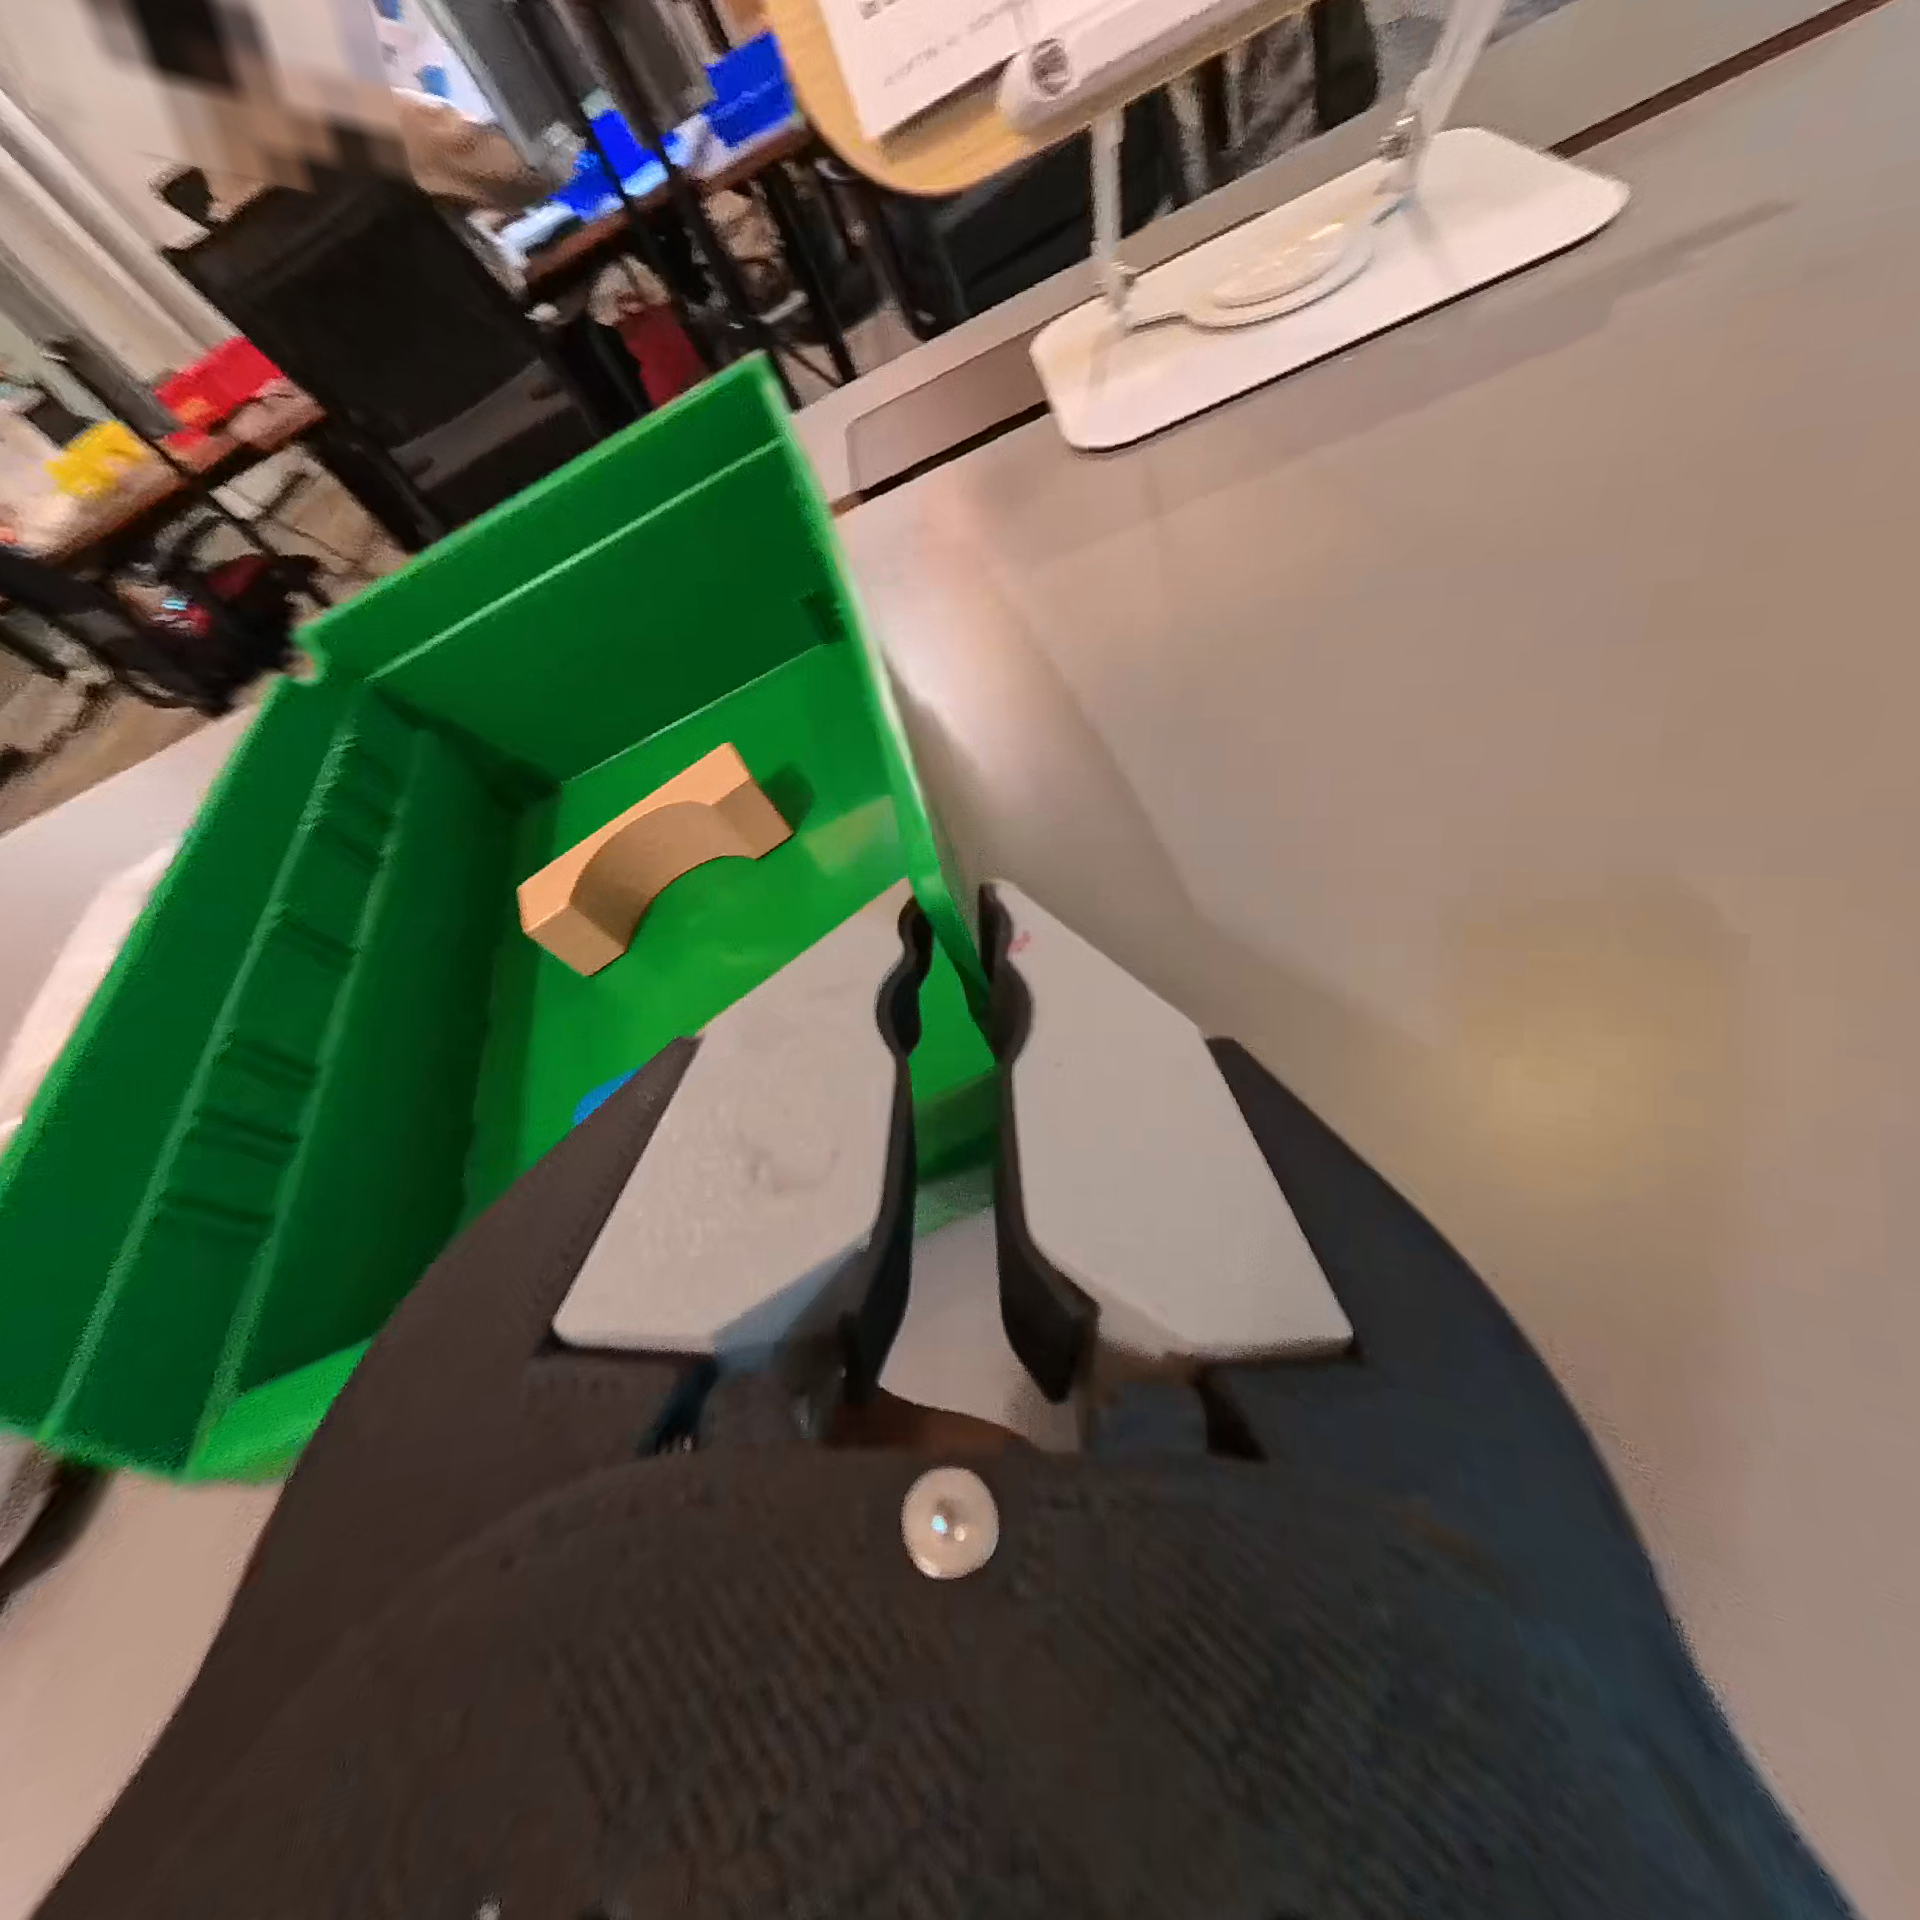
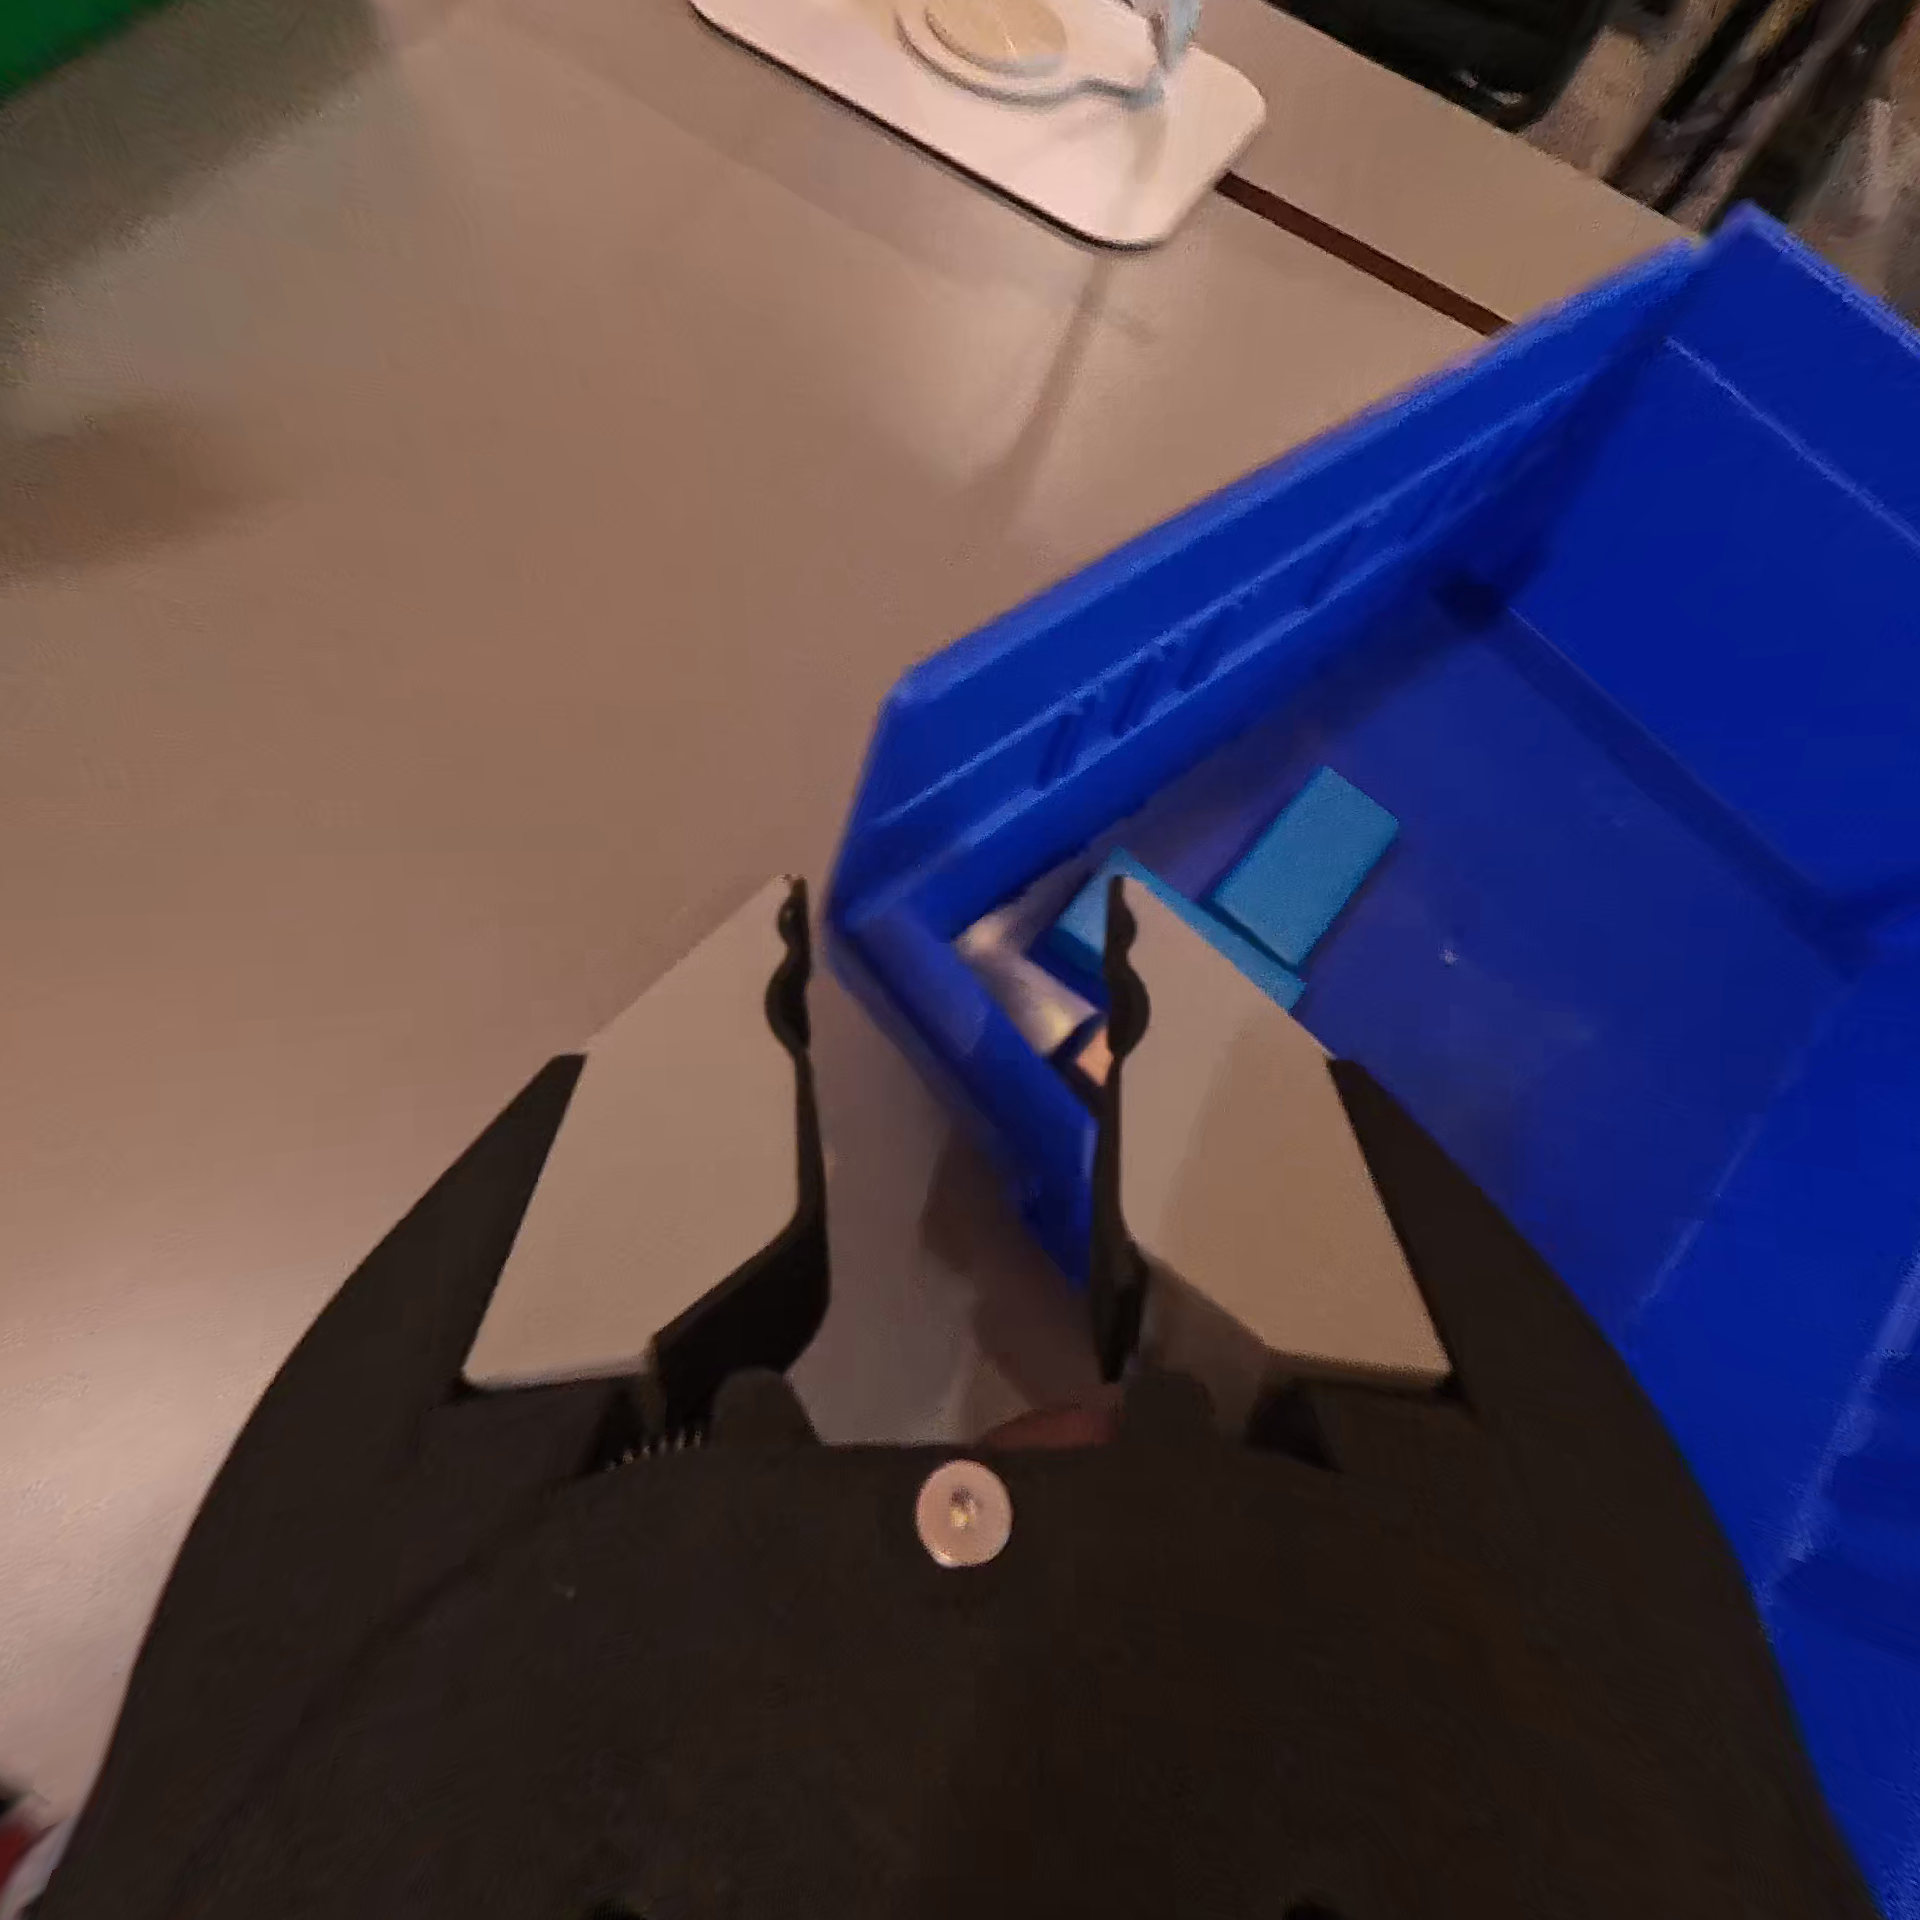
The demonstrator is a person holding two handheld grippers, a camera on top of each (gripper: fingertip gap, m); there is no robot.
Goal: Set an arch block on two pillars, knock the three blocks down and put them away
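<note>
While pinching the thin right wall of the green plastic bin (image 1: 644, 644), left gripper (image 1: 951, 971) narrowed to a slit, black fingertips (image 1: 902, 987) pressed against either face of that wall. Inside the bin, on its floor: tan wooden arch block (image 1: 655, 857) lying on its side, well apart from the pinched wall. Bin tilted, resting on the grey-brown table (image 1: 1455, 779). Beyond, near the far edge: white flat stand base (image 1: 1351, 281), and above it a pale wooden board with a white printed sheet (image 1: 935, 62), writing too blurred to read.

Right gripper (image 2: 956, 977) spread wide, straddling the near corner of the blue plastic bin (image 2: 1714, 623); one fingertip (image 2: 792, 977) outside the wall, the other inside, neither visibly pressing on it. In the bin, just beyond the inner fingertip: two light-blue rectangular blocks (image 2: 1309, 862), touching, close to the corner. No brand or label legible on either bin.
</note>
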